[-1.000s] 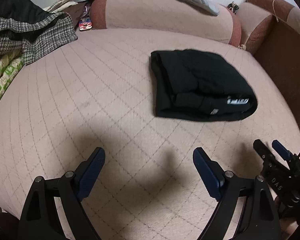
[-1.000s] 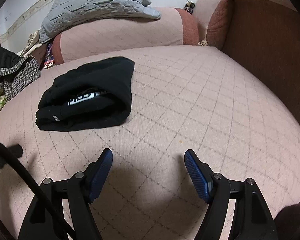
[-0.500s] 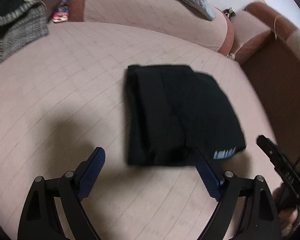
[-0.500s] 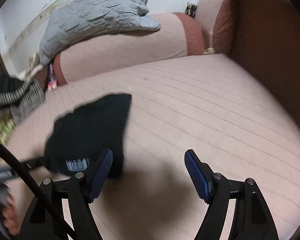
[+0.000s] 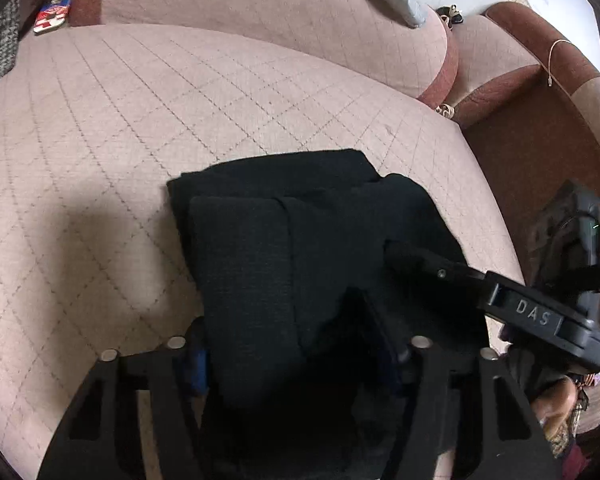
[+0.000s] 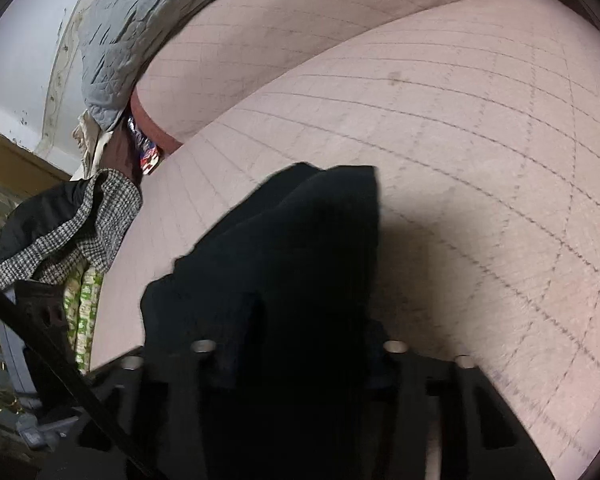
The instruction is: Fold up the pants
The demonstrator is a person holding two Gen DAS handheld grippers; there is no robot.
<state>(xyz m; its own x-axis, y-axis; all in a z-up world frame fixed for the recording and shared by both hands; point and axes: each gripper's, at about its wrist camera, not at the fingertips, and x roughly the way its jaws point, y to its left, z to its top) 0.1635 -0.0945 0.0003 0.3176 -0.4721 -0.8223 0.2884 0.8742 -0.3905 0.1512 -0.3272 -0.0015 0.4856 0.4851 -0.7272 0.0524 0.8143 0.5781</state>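
Note:
The black pants [image 5: 300,236] lie folded into a thick bundle on the pink quilted sofa seat [image 5: 140,120]. My left gripper [image 5: 292,360] straddles the bundle's near end, its jaws closing, and its blue pads [image 5: 198,360] touch the cloth on both sides. In the right wrist view the pants [image 6: 300,240] fill the gap of my right gripper [image 6: 296,344], whose jaws are also closing; cloth hides its fingertips. One finger [image 5: 420,260] of the right gripper reaches over the bundle's right side in the left wrist view.
A grey quilted blanket [image 6: 132,20] lies over the backrest. A checked garment [image 6: 80,220] and green patterned cloth [image 6: 84,300] pile up at the seat's left end. A brown armrest [image 5: 520,140] bounds the right side. A hand [image 5: 556,404] shows at the lower right.
Both grippers moved in from bare seat to the pants and tipped downward. Their jaws narrowed from wide apart to hugging the bundle, which now fills both gaps.

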